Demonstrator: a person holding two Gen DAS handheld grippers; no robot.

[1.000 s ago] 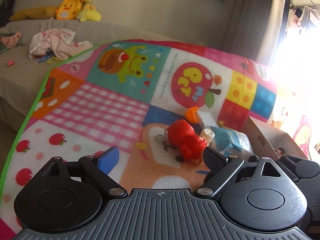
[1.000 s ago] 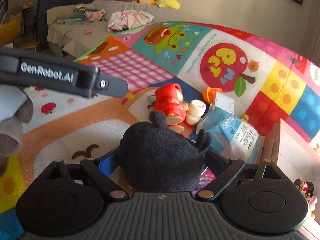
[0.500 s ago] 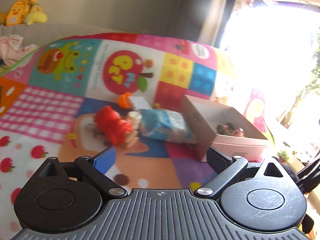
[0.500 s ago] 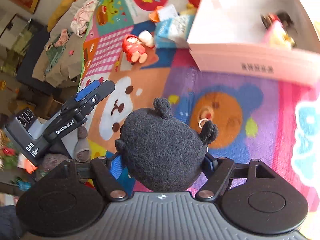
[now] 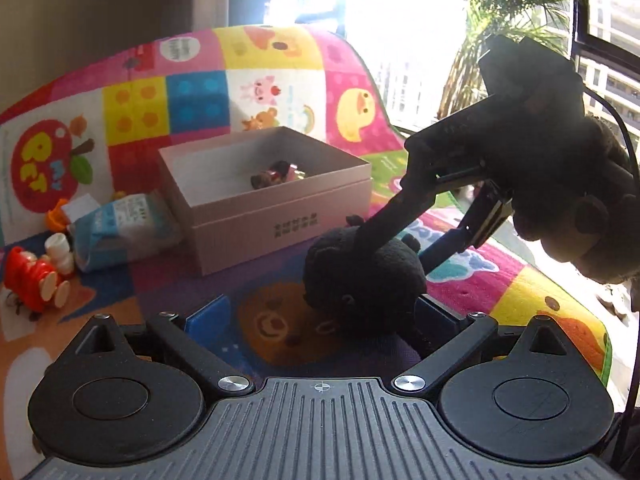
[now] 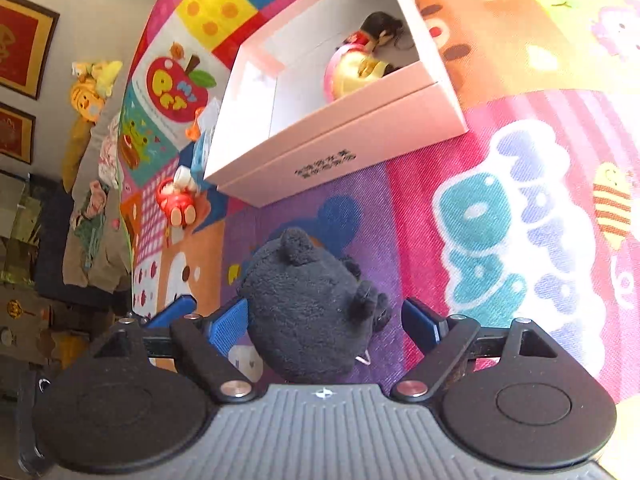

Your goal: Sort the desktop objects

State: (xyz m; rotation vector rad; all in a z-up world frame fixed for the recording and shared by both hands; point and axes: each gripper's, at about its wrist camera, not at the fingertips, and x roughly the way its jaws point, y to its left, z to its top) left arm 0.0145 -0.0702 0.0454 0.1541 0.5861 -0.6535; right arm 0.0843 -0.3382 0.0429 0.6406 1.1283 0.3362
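The right gripper (image 6: 322, 322), jaws just widening, stands loose around the black plush (image 6: 310, 312); only the left wrist view shows the gloved hand (image 5: 576, 200) and the left gripper (image 5: 320, 318) spread empty.

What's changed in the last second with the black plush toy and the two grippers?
The right hand-held gripper carried the round black plush toy from beside the red figure toward the open pink cardboard box. Its jaws have just been opening, and a gap shows beside the toy. The left hand-held gripper swung over to face them. The box and the doll inside stayed put.
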